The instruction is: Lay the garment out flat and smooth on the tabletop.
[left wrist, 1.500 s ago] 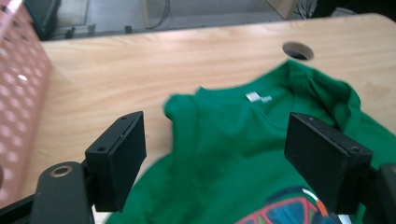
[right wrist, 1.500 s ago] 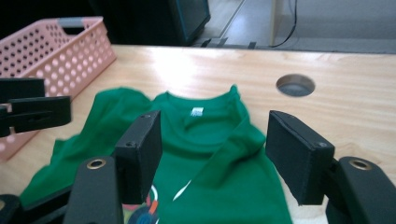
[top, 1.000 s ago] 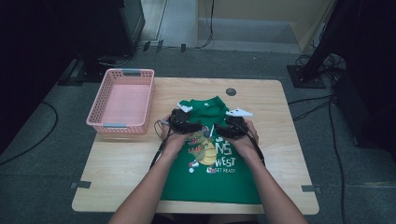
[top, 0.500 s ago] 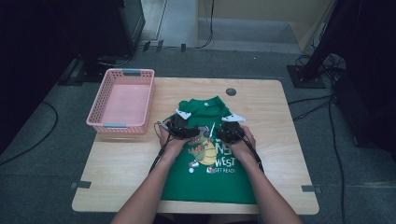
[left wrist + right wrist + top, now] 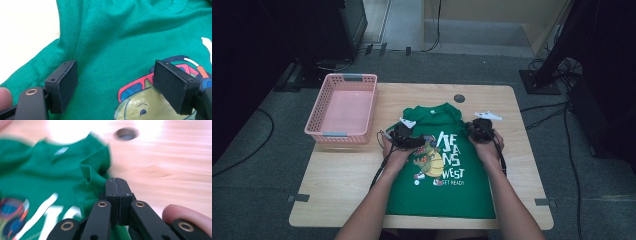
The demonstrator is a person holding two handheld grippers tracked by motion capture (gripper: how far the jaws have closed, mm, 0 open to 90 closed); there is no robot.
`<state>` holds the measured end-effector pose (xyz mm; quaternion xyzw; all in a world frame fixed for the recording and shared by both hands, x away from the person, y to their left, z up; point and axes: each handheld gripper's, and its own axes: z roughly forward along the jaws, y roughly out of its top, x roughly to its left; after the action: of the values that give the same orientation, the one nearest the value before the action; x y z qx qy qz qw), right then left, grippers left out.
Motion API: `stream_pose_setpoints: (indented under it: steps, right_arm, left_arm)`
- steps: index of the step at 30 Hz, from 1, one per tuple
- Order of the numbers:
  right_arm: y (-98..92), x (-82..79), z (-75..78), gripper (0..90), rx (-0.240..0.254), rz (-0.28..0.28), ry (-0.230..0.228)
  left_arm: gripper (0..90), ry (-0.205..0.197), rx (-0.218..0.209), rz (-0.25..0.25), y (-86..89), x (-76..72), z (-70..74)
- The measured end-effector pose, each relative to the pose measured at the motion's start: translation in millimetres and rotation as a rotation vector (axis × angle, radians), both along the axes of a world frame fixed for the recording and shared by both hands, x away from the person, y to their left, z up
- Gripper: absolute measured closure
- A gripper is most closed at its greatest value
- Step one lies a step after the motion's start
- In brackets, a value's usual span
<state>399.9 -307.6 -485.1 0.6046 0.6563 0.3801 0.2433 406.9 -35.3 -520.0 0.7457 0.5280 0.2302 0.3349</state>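
A green T-shirt (image 5: 437,185) with a cartoon print and white letters lies flat on the wooden table (image 5: 342,190), collar away from me. My left gripper (image 5: 412,141) is open over its left chest; in the left gripper view the jaws (image 5: 115,85) stand wide apart just above the cloth (image 5: 112,45). My right gripper (image 5: 480,131) is at the shirt's right edge near the sleeve. Its jaws have just been closing. In the right gripper view they (image 5: 116,182) are pressed together, with a raised fold of green cloth (image 5: 92,177) gathered at them.
An empty pink plastic basket (image 5: 341,107) stands at the table's left edge. A round dark hole (image 5: 459,98) sits in the tabletop beyond the collar. Bare wood lies to the right of the shirt (image 5: 175,165). Cables trail from both grippers.
My right hand has shifted right, from the printed letters to the shirt's right edge. The left hand has hardly moved.
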Motion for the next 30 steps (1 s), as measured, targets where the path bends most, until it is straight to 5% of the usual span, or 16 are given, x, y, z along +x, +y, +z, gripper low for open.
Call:
stream_pose_setpoints:
  steps: [4,6,9,11,14,17,20,22,25,30]
  right_arm:
    - [-41.4,14.3,4.0,86.5,0.1,-0.201,0.035]
    - [-60.0,18.7,-0.9,76.8,0.062,-0.321,0.043]
    - [-78.4,18.6,-2.6,71.5,0.005,-0.398,0.025]
    - [-78.5,15.8,2.1,67.4,0.052,-0.354,-0.031]
    - [-57.4,15.0,6.9,66.1,0.022,-0.208,-0.091]
    - [-27.1,17.0,3.3,61.4,-0.001,-0.056,-0.081]
    - [-0.9,19.4,-8.8,54.2,0.009,0.027,-0.036]
    - [11.0,20.3,-19.6,49.4,-0.015,0.029,-0.027]
    - [18.6,22.7,-32.7,37.3,0.044,-0.002,-0.012]
    - [12.9,26.5,-37.3,30.5,0.018,-0.11,0.047]
  left_arm:
    - [20.6,0.0,0.001,-0.001,0.2,-0.1,0.0]
    - [20.6,0.0,0.001,-0.001,0.2,-0.1,0.0]
    - [20.6,0.001,0.004,-0.002,0.1,-0.2,0.1]
    - [20.6,0.001,0.004,-0.002,0.1,-0.2,0.1]
    - [20.6,0.001,0.005,-0.002,0.1,-0.2,0.1]
    - [20.6,0.0,0.004,-0.002,0.1,-0.2,0.1]
    - [20.6,-0.001,0.003,-0.001,0.0,-0.1,0.0]
    - [20.6,0.001,0.004,-0.002,0.1,-0.2,0.0]
    - [20.7,0.0,0.001,0.0,0.2,-0.2,0.0]
    - [20.6,0.0,0.001,0.001,0.3,-0.4,0.0]
